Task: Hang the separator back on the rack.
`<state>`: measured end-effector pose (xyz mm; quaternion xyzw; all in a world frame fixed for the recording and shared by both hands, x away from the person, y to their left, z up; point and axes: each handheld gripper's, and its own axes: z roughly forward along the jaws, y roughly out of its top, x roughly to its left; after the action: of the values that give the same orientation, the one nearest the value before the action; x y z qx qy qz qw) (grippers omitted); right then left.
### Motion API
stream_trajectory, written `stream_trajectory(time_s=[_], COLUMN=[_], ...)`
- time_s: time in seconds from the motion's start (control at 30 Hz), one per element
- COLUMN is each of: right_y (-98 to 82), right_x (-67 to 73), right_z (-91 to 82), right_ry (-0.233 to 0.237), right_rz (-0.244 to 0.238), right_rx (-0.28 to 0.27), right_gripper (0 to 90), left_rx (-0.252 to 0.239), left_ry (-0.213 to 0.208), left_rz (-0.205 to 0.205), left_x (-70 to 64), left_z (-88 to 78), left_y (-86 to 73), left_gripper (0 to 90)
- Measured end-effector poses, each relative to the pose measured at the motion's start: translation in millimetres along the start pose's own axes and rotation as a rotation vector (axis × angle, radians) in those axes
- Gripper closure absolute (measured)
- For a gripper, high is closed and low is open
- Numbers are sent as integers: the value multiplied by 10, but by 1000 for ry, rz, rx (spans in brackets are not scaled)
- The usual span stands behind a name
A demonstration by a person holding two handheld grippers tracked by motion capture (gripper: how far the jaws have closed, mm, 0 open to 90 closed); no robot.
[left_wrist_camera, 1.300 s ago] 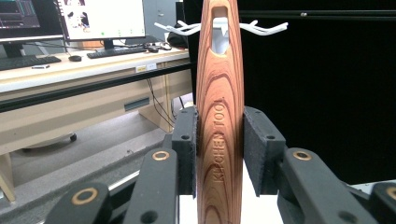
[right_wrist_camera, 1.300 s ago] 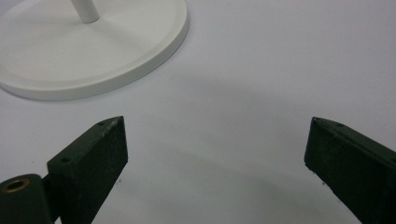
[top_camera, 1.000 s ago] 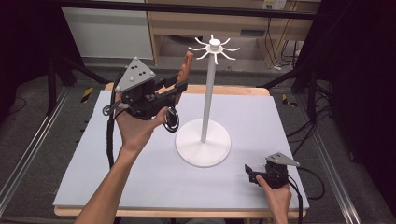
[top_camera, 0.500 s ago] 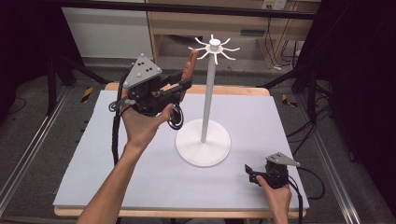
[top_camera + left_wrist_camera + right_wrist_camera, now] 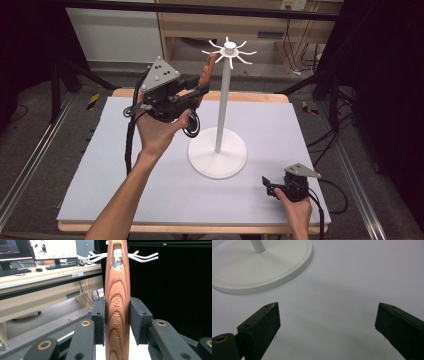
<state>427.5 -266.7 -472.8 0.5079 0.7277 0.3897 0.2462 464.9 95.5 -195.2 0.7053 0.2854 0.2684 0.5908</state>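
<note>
While the left hand-held gripper (image 5: 117,322) clamps the slim wooden kitchen tool (image 5: 117,302), line its hanging slot with a white stand hook (image 5: 146,258); the right hand-held gripper (image 5: 328,322) rests released.

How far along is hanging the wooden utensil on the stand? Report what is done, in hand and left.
Done: the left gripper is shut on the wooden kitchen tool and has it raised beside the hooks of the white stand. In hand: lining its handle slot up with a hook. Left: hooking it and letting go. The right gripper rests open on the table.
</note>
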Motion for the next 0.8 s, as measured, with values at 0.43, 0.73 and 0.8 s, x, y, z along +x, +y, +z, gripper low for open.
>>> stream_trajectory(time_s=[0.43, 0.73, 0.8], right_y=[0, 0, 0], right_x=[-4, -3, -2], right_z=[3, 1, 2], right_ry=[0, 0, 0], right_rz=[-4, -1, -1], right_rx=[0, 1, 1], right_gripper=[66, 66, 66], left_rx=[18, 22, 26], left_ry=[4, 6, 7], left_rz=[0, 0, 3], left_x=[-15, -25, -25], left_z=[105, 142, 144], left_y=[-37, -75, -84], left_gripper=[673, 673, 673])
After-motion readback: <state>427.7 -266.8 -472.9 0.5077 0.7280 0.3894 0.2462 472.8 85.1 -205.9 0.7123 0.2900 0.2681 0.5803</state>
